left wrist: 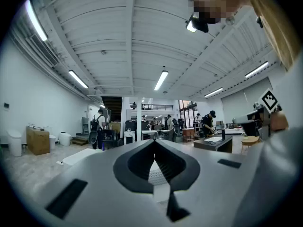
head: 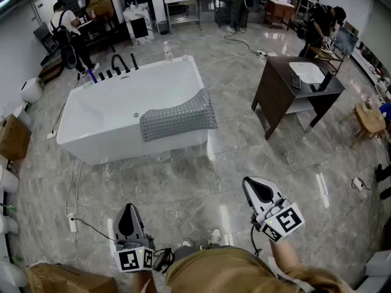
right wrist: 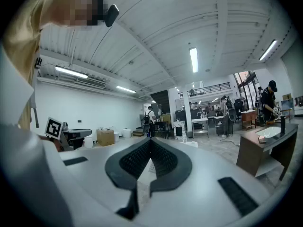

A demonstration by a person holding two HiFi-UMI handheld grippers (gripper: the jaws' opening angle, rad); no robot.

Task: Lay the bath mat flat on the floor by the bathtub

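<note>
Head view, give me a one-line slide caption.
Left gripper and right gripper, both shut, face a bathtub with the mat draped over its rim.

My count, head view:
- 1 bathtub [head: 122, 148]
- 1 bath mat [head: 178, 116]
- 1 white bottle [head: 168, 51]
- 2 grippers: left gripper [head: 128, 209], right gripper [head: 250, 184]
- 1 dark table [head: 275, 81], with 1 basin [head: 305, 72]
- 1 wooden stool [head: 369, 119]
- 1 power strip [head: 73, 223]
- 2 cardboard boxes I can confirm: box at left edge [head: 13, 138], box at bottom left [head: 61, 279]
- 3 people for sure: person at top left [head: 64, 26], person at top centre [head: 237, 5], person at top right [head: 321, 23]. Figures further back are too small for me to count.
</note>
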